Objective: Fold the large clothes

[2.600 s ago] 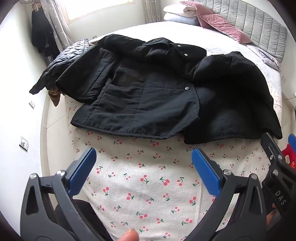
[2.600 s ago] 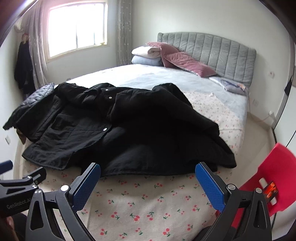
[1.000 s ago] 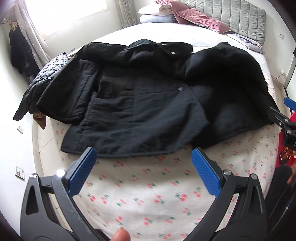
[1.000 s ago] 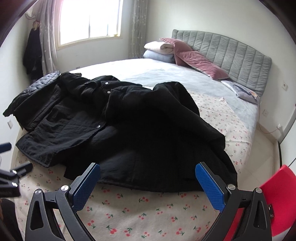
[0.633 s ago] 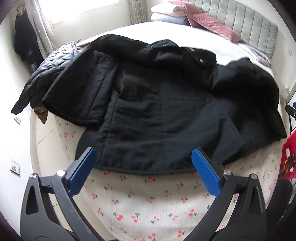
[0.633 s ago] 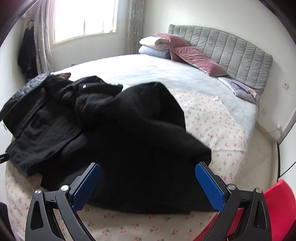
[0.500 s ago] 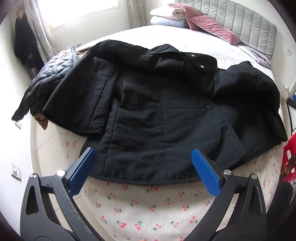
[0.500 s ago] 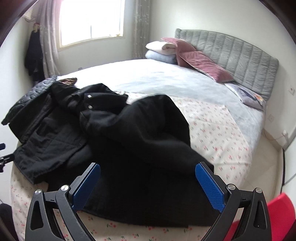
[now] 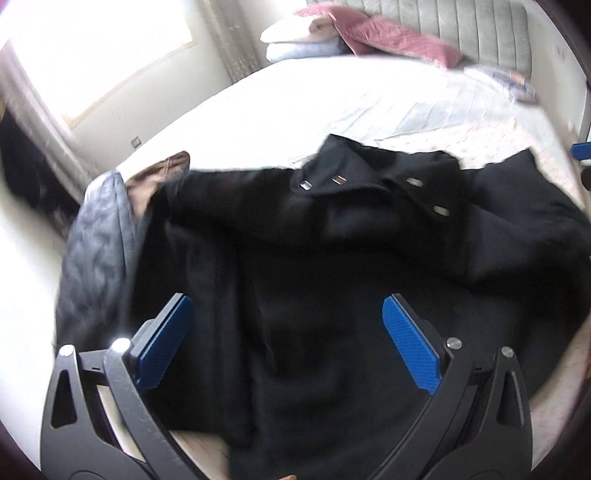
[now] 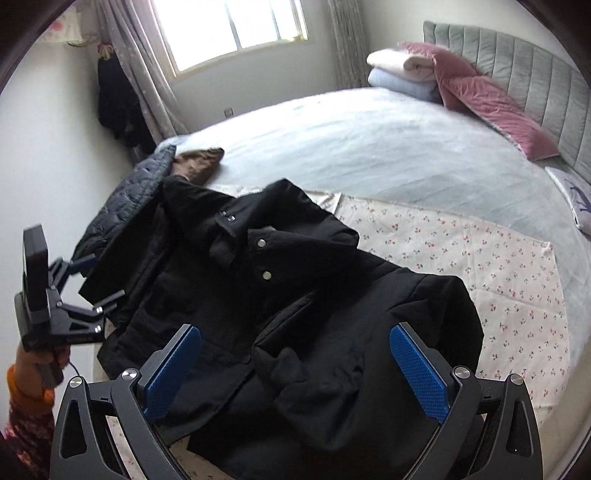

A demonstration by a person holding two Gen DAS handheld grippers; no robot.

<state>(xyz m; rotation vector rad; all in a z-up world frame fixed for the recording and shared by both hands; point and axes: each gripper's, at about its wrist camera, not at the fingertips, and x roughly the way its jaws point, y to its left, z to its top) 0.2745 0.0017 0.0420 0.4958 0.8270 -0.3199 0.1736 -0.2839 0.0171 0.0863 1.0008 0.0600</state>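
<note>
Left gripper (image 9: 282, 345): held over the black jacket at the 6 o'clock edge of the left wrist view, its blue-padded fingers (image 9: 410, 347) spread wide apart with nothing between them; in the right wrist view it shows at 9 o'clock, gripped by a hand (image 10: 42, 363) in a patterned sleeve, off the near left side of the jacket.
Right gripper (image 10: 295, 371): hovers above the jacket's lower right part, fingers (image 10: 419, 373) parted wide and holding nothing.
Bed (image 10: 369, 140): fills most of both views, pale blue-grey cover running toward 12 o'clock.
Headboard (image 10: 532, 66): grey, padded in upright panels, at 2 o'clock in the right wrist view.
Black jacket (image 10: 280, 295): spread front-up across the near part of the bed, collar toward 12 o'clock and hem toward 6 o'clock, metal snaps (image 10: 266, 274) showing down the front; the right side is bunched and folded over on itself. The left wrist view is motion-blurred.
Floral sheet (image 10: 480, 266): white with small red sprigs, lies under the jacket and reaches out to 3 o'clock.
Quilted dark garment (image 10: 129, 192): at 10 o'clock, partly under the jacket's left sleeve, a brown piece (image 10: 197, 162) just beyond it.
Pillows and folded bedding (image 10: 443, 77): pink, white and pale blue, stacked against the headboard at 1 o'clock.
Dark clothes (image 10: 118, 103): hang by the curtain at 11 o'clock, beside the window (image 10: 232, 33).
</note>
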